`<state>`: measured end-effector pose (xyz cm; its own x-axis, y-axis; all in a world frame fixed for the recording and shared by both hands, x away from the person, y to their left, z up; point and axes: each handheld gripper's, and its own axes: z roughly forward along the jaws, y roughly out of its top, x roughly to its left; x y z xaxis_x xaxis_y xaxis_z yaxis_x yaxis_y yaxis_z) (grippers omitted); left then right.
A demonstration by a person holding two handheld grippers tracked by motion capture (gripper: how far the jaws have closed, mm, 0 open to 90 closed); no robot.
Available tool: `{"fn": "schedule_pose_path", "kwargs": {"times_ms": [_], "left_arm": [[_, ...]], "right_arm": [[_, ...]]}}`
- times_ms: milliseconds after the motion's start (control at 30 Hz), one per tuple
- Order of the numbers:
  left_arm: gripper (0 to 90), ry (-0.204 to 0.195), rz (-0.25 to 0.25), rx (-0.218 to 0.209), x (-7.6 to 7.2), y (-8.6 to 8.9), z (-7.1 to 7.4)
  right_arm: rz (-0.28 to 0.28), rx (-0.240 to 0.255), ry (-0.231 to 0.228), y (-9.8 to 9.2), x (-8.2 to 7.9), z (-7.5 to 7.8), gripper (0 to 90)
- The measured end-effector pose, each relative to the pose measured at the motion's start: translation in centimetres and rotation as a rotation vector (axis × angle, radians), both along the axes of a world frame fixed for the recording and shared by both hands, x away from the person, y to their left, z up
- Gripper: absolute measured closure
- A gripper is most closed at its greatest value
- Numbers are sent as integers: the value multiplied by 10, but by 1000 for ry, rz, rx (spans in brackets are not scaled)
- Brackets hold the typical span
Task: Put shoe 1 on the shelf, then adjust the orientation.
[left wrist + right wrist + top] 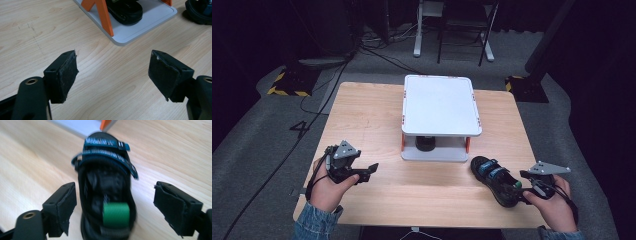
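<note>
— Since the wooden table point(377, 120) is the biggest thing before us, shall we begin there?

— Yes. We see it pale and grained, and on its far middle stands a white two-tier rack point(439, 105) with orange posts point(103, 16). Its top shelf is bare.

— And under that shelf?

— We make out a dark shoe point(125, 11) lying on the lower tray, close to the front edge. We cannot tell more about it from above.

— Next in size, the sandal?

— We find a black sandal point(494, 179) with blue straps on the table, just in front of the rack's right corner, its toe toward the rack. In the right gripper view a green ribbed patch point(116, 215) shows at its heel, though that picture is blurred.

— What of the hands?

— We see the right gripper point(526, 186) at the sandal's heel, its jaws spread wide on either side of the heel and not pressing it. Our left gripper point(371, 171) sits near the table's left front, well apart from the sandal, jaws likewise released, with bare wood between them.

— And the pads point(66, 75)?

— We see them worn and scuffed.
</note>
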<state>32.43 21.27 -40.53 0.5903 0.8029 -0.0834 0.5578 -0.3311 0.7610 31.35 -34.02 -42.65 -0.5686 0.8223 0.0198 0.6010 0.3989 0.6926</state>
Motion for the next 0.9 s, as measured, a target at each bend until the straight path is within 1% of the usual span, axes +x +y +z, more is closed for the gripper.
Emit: {"fn": "schedule_pose_path", "kwargs": {"times_ms": [33,100,133,167,200,233,333,400,433,500,567,667,733,800,900], "left_arm": [[239,4,3,-1,0,0,0],[239,3,9,-7,0,1,0],[239,0,11,-4,0,2,-1],[239,0,11,-3,0,2,0],[239,3,12,-5,0,2,-1],[239,3,14,-6,0,2,-1],[239,6,7,-3,0,1,-1],[239,5,7,-3,0,1,-1],[239,5,6,-3,0,1,-1],[239,8,11,-8,0,0,-1],[239,7,9,-7,0,0,-1],[239,2,8,-1,0,1,-2],[239,0,12,-2,0,2,-1],[239,4,14,-5,-1,3,-1],[239,6,21,-2,-3,4,-1]], "right_arm": [[2,4,11,1,2,-3,185],[8,9,53,4,7,-16,217],[10,6,70,5,8,-20,277],[28,13,81,5,9,-24,311],[29,11,81,6,9,-25,333],[26,1,76,6,9,-25,395],[34,-34,70,8,8,-21,512],[34,-48,58,10,7,-20,558],[30,-47,52,11,7,-19,578],[23,-33,30,12,7,-17,607],[24,-18,6,13,6,-16,617],[33,17,-14,14,6,-14,617],[50,38,-35,16,6,-12,621],[70,77,-69,21,6,-11,626],[81,142,-93,31,7,-10,639]]}}
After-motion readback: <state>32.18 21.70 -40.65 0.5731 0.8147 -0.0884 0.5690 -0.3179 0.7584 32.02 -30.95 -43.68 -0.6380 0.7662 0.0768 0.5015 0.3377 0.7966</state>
